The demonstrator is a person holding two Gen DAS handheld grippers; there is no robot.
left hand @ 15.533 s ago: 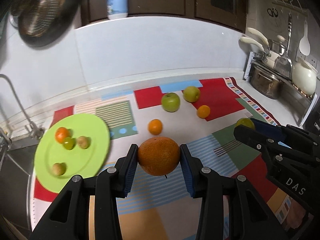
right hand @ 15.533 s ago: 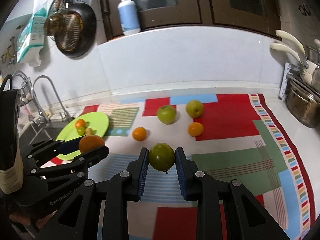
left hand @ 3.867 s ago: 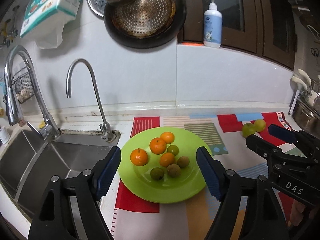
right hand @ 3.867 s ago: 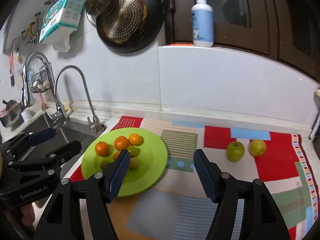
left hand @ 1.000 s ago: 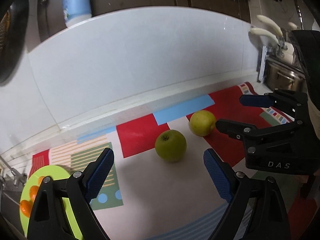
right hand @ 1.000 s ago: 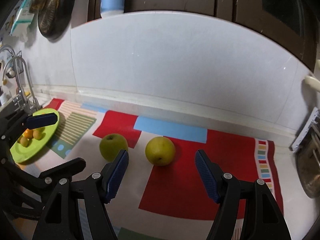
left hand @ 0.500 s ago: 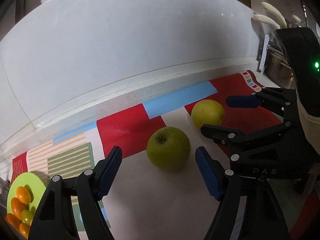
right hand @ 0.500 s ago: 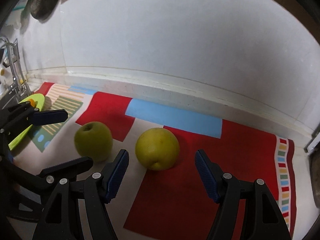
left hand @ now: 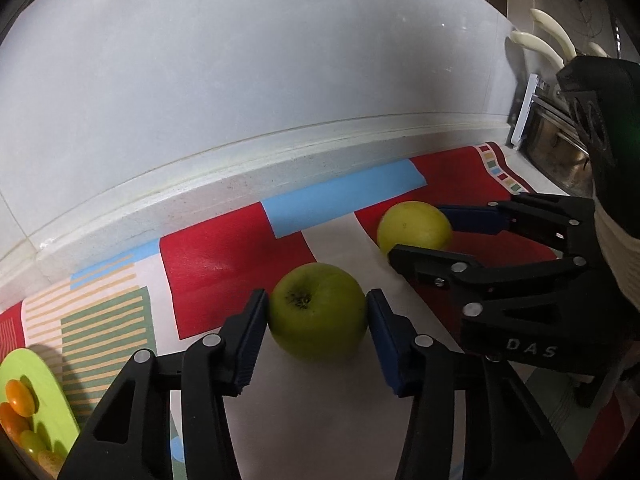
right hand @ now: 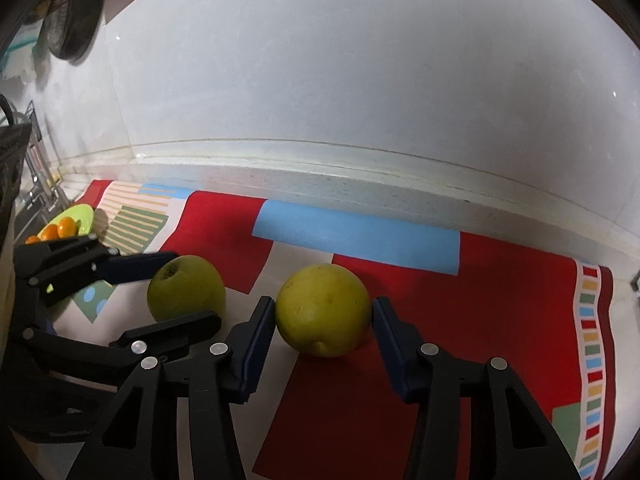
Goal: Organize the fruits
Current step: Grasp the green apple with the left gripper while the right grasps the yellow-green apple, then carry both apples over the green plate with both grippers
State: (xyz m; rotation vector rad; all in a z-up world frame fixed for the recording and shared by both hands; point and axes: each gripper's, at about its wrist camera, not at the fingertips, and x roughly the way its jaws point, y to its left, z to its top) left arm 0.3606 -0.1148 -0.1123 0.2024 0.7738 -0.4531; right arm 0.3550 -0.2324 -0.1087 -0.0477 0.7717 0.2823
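A green apple [left hand: 318, 316] rests on the patchwork mat [left hand: 224, 248], stem hollow up. My left gripper [left hand: 316, 304] straddles it, jaws closing, and both blue pads touch its sides. Just to its right lies a yellow-green apple [right hand: 323, 309] on a red patch. My right gripper [right hand: 324, 306] is around that one, jaws closing too, pads against both flanks. In the right wrist view the left gripper [right hand: 196, 289] and the green apple [right hand: 186, 288] sit at the left. The lime plate [left hand: 44, 384] with small oranges and green fruits is far left.
The white tiled wall and its raised ledge [left hand: 280, 152] run just behind both apples. A metal pot and rack [left hand: 560, 136] stand at the right end of the counter. A dark pan [right hand: 76, 8] hangs on the wall at upper left.
Both grippers have come forward and down over the apples. Their jaws, wide a second ago, have drawn in until the pads meet the fruit. Neither apple has moved.
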